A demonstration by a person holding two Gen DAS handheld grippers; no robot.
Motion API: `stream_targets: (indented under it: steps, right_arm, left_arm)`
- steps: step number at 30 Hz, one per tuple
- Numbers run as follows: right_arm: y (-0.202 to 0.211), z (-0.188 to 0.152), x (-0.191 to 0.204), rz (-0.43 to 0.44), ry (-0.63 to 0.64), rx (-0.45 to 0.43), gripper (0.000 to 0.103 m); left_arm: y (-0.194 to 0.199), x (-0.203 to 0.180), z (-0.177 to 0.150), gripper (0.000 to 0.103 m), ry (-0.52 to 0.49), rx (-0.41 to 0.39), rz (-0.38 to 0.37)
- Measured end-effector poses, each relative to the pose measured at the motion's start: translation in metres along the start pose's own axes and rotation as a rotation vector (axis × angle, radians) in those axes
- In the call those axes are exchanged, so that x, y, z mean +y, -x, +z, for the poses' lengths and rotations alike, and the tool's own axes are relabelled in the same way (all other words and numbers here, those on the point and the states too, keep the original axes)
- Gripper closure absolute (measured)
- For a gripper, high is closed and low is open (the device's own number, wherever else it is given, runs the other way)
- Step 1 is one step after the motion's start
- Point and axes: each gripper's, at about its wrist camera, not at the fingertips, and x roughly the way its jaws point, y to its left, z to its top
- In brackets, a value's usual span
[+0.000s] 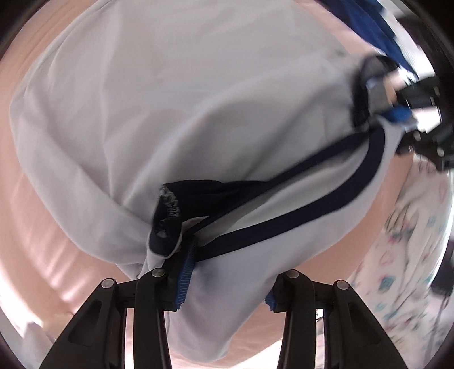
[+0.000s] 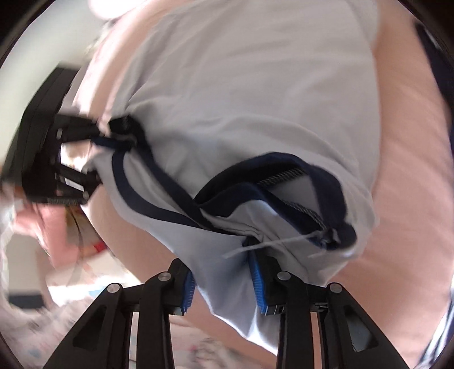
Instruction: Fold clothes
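Note:
A pale grey T-shirt (image 1: 159, 108) with a navy neckband (image 1: 283, 224) hangs between my two grippers above a pink bed sheet (image 1: 34, 198). My left gripper (image 1: 224, 283) is shut on the shirt's shoulder beside the neckband. The right gripper (image 1: 397, 113) shows at the upper right of the left wrist view, gripping the other shoulder. In the right wrist view the shirt (image 2: 255, 99) fills the middle and my right gripper (image 2: 227, 283) is shut on its fabric next to the neckband (image 2: 283, 181). The left gripper (image 2: 99, 142) shows blurred at the left.
A white cloth with coloured prints (image 1: 405, 255) lies on the right of the pink sheet, and it also shows in the right wrist view (image 2: 85, 298) at the lower left. A blue garment (image 1: 369, 25) lies at the top right. Pink sheet (image 2: 411, 170) spreads to the right.

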Motion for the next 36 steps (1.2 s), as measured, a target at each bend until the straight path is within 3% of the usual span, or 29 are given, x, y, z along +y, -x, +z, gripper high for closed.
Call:
stream_targets:
  steps: [4,8,9,11,13,16,18,20,25,29,32,36]
  right_arm:
    - [0.003,-0.006,-0.012,0.072,-0.139,0.022,0.072]
    - [0.005,-0.014,0.001,0.015,-0.090,0.034,0.069]
    - [0.013,-0.002,0.002,-0.004,-0.083,0.027,0.068]
    - [0.022,-0.013,0.016,-0.071,-0.038,-0.023,0.058]
    - [0.033,-0.027,0.032,-0.198,0.030,-0.092,0.053]
    - [0.072,-0.022,0.034,-0.384,0.116,-0.287,0.051]
    - [0.082,-0.041,0.047,-0.467,0.162,-0.403,0.051]
    - [0.079,-0.047,0.062,-0.522,0.242,-0.466,0.050]
    - [0.033,-0.063,0.098,-0.777,0.419,-0.456,0.050]
    - [-0.006,-0.081,0.121,-0.957,0.624,-0.418,0.050]
    - [-0.042,-0.083,0.131,-1.143,0.775,-0.398,0.050]
    - [-0.073,-0.081,0.134,-1.280,0.900,-0.362,0.050]
  left_arm:
    - [0.003,0.009,0.002,0.067,0.117,0.001,-0.067]
    - [-0.004,0.008,0.002,0.067,0.168,0.005,-0.084]
    - [-0.005,0.008,0.002,0.067,0.180,0.008,-0.085]
    - [-0.007,0.007,0.003,0.067,0.203,0.015,-0.096]
    - [-0.010,0.009,0.004,0.067,0.227,0.022,-0.119]
    - [-0.014,0.013,0.004,0.067,0.271,0.032,-0.164]
    - [-0.017,0.016,0.005,0.067,0.296,0.039,-0.190]
    - [-0.020,0.014,0.005,0.067,0.296,0.046,-0.200]
    - [-0.026,0.007,0.005,0.067,0.307,0.054,-0.203]
    - [-0.031,0.001,0.005,0.067,0.305,0.056,-0.205]
    - [-0.034,-0.004,0.004,0.067,0.302,0.054,-0.206]
    - [-0.040,-0.009,0.003,0.067,0.305,0.059,-0.214]
